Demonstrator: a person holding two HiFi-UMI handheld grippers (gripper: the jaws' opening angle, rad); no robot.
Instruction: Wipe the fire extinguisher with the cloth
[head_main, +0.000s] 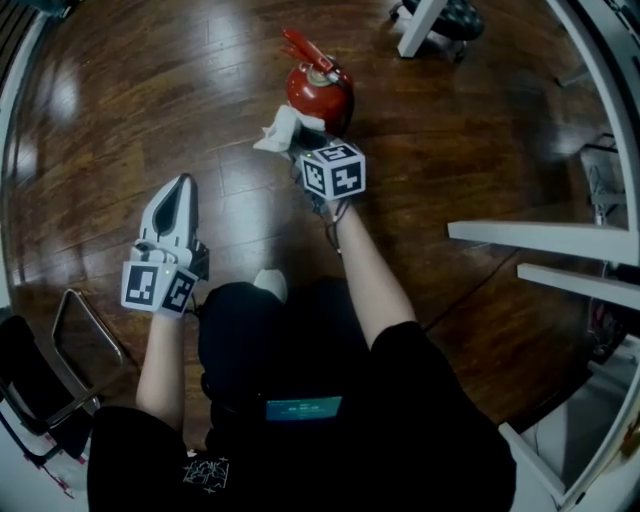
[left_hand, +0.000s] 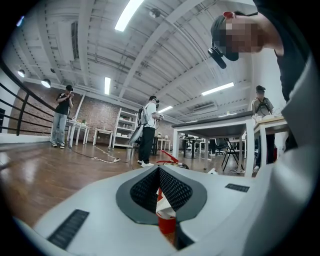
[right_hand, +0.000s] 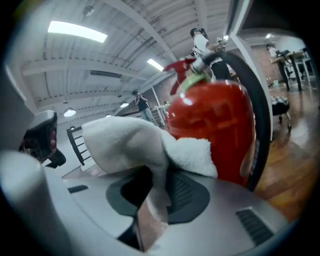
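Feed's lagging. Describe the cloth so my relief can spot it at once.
On the dark wooden floor a red fire extinguisher stands near the top middle of the head view. At its near left side the right claw is shut on the cloth. It is white, soft and crumpled, the only pale fabric beside that glossy red cylinder.

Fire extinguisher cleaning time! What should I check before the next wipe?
1. White terry cloth clamped in the right gripper jaws: ok.
2. Cloth lying against the red fire extinguisher body: ok.
3. Extinguisher standing upright on the brown wooden floor: ok.
4. Left gripper steadying the extinguisher: not ok. Its jaws are together, empty, and well apart from it.
5. Black hose on the extinguisher's side out of the cloth's path: cannot tell.
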